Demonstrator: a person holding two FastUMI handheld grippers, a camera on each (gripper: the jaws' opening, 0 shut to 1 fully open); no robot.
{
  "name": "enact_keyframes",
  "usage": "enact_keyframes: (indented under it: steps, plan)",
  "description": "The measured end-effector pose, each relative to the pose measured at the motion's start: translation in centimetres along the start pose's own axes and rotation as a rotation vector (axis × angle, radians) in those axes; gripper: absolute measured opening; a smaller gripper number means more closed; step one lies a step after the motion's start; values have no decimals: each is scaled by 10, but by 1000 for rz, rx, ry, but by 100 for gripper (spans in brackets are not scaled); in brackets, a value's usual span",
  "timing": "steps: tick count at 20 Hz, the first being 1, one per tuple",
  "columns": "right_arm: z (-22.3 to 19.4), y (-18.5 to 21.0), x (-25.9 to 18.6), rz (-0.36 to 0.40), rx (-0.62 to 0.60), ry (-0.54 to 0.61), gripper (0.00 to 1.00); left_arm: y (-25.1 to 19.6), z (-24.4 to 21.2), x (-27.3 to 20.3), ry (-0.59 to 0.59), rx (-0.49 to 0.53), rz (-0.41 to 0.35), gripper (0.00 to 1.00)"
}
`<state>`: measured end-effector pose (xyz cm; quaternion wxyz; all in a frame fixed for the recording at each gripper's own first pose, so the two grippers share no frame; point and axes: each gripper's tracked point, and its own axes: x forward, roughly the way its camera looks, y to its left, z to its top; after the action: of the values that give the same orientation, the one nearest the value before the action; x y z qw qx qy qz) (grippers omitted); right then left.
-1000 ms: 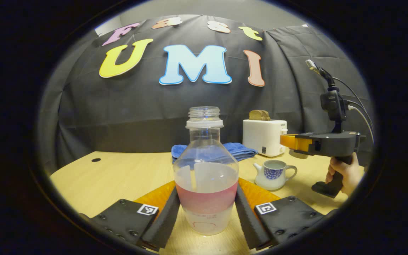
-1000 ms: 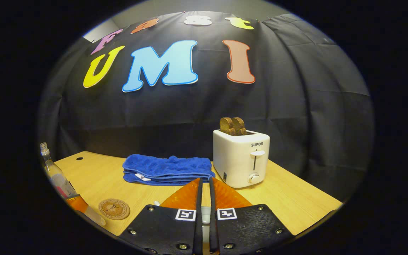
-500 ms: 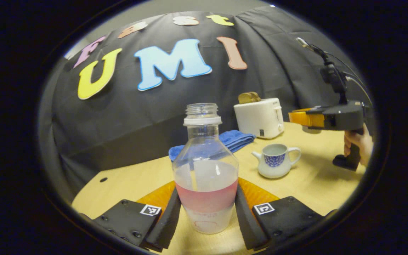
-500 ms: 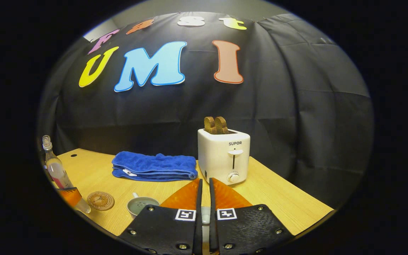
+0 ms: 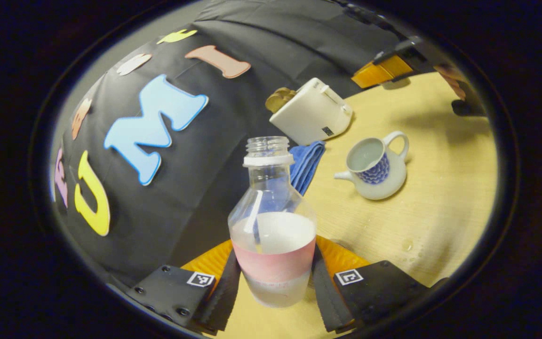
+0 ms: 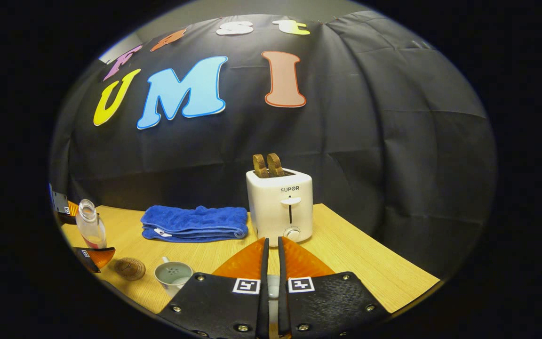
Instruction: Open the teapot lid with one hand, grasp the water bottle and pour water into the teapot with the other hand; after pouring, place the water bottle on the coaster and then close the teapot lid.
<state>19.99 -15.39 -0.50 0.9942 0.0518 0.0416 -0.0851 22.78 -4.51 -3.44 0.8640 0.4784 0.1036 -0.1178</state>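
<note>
Left gripper view puts the water bottle (image 5: 271, 221) dead centre: your left gripper (image 5: 273, 278) has both fingers pressed against the pink band on its lower body, clamping it from either side. The bottle is uncapped, partly filled with a cloudy liquid, and the whole scene leans hard around it, with the table (image 5: 435, 188) swung up to the right. Just beyond the bottle's neck, to the right, the teapot (image 5: 375, 167) stands on the table with its lid off, its mouth open, its spout toward the bottle and its handle away. A few water drops (image 5: 405, 247) lie on the wood between the teapot and your fingers. Behind the bottle sit the folded blue towel (image 5: 305, 162) and the white toaster (image 5: 311, 113) with two slices of toast (image 5: 278, 98) sticking out. At the upper right edge you see your right gripper (image 5: 384, 70) held above the table, with your hand (image 5: 450, 77) on its grip. In the right gripper view, your right gripper (image 6: 271, 270) has its fingers drawn almost together around something pale pinched between them; I cannot tell what it is, since only a sliver shows. Low on the left there, the open teapot (image 6: 173, 274) stands near the round coaster (image 6: 130, 268), which lies bare, and the bottle (image 6: 90, 228) is tilted in the left gripper (image 6: 83, 235) above that end of the table.
</note>
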Motion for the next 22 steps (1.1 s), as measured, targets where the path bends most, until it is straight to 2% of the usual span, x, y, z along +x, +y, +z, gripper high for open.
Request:
enact_keyframes:
  steps: [7, 10, 22]
  plan:
    - [5, 0, -5, 4, -33, 4, 7, -2, 12, 29, 34, 397, -31, 84]
    - [7, -2, -6, 4, -24, 4, 7, -1, 17, 32, 32, 531, -42, 84]
    - [6, 4, -7, 22, -22, 15, 7, -8, 38, 50, 54, 857, -58, 84]
